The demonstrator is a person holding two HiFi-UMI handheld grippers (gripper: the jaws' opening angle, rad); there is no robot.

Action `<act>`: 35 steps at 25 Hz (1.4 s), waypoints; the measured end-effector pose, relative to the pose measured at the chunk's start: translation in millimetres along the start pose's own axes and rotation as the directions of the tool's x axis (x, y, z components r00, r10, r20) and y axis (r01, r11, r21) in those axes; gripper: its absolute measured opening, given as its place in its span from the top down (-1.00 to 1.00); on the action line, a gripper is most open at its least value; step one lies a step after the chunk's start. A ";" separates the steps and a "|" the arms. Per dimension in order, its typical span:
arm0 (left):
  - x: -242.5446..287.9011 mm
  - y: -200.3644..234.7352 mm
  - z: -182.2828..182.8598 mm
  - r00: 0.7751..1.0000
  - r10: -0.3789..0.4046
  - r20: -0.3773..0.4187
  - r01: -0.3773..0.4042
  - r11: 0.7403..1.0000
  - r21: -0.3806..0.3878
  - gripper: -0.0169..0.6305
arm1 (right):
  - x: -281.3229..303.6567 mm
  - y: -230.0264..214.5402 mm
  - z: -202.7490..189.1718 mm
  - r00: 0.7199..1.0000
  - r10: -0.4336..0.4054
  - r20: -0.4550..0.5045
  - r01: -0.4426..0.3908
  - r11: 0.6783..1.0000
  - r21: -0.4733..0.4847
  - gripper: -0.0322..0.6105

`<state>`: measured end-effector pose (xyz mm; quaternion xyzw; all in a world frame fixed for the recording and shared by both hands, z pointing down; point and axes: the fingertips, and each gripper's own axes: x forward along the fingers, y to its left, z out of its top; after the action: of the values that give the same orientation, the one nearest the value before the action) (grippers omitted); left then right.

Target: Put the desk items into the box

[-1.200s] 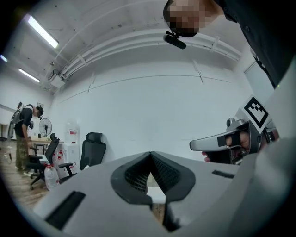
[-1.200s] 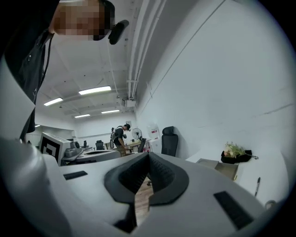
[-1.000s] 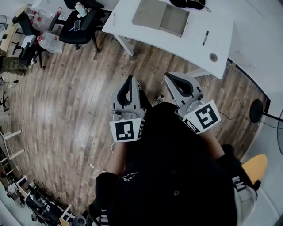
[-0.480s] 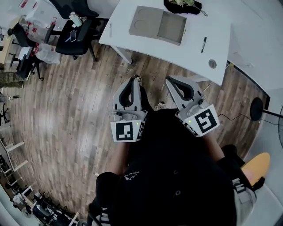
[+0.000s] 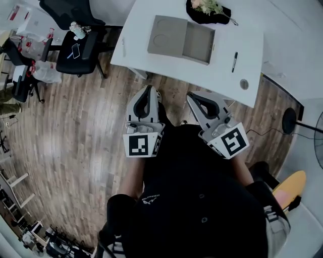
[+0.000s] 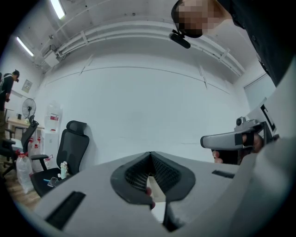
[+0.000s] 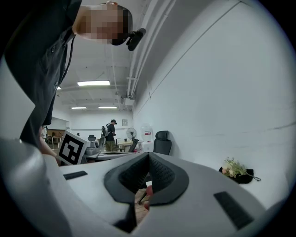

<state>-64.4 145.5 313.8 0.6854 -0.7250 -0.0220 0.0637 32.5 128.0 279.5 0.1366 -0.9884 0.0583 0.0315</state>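
An open, flat cardboard box [image 5: 180, 39] lies on the white desk [image 5: 151, 63] at the top of the head view. To its right are a black marker [image 5: 234, 54] and a small round grey item [image 5: 244, 83]. A black dish with flowers [image 5: 208, 11] sits at the desk's far edge and also shows in the right gripper view [image 7: 238, 171]. My left gripper [image 5: 149, 90] and right gripper [image 5: 195, 96] hang side by side over the wooden floor, short of the desk. Both are shut with nothing between the jaws, as seen for the left gripper [image 6: 150, 155] and the right gripper [image 7: 149, 155].
A black office chair [image 5: 75, 48] with a phone and a small bottle on its seat stands left of the desk. A floor fan base [image 5: 288, 121] with a cable and a yellow stool [image 5: 290, 187] are on the right. Other chairs and clutter line the left edge.
The desk and box have slid lower in the head view and closer to the grippers. Both grippers keep the same shut pose, side by side.
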 end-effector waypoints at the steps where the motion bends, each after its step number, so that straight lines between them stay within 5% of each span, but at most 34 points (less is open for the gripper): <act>1: 6.0 10.2 -0.7 1.000 -0.001 -0.008 0.001 1.000 -0.001 0.93 | 9.5 -3.4 -0.4 1.000 -0.011 -0.007 0.011 1.000 0.012 0.90; 17: 95.7 147.2 -27.2 0.989 -0.061 -0.131 0.064 0.998 0.020 0.93 | 156.9 -51.7 -6.9 0.992 -0.111 -0.054 0.116 0.990 0.083 0.90; 24: 118.9 207.1 -60.4 0.978 -0.027 -0.207 0.022 0.999 -0.027 0.92 | 214.4 -52.9 -13.8 0.990 -0.119 -0.082 0.125 0.989 0.077 0.90; 35: 159.4 271.8 -161.0 0.894 0.061 -0.443 -0.063 0.998 0.011 0.92 | 250.2 -86.8 -24.1 0.971 -0.196 -0.134 0.207 0.975 0.074 0.90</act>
<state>-322.3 11.6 515.7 0.6490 -0.7129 0.1354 0.2288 -183.0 -18.7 332.2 0.2338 -0.9619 0.1063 0.0936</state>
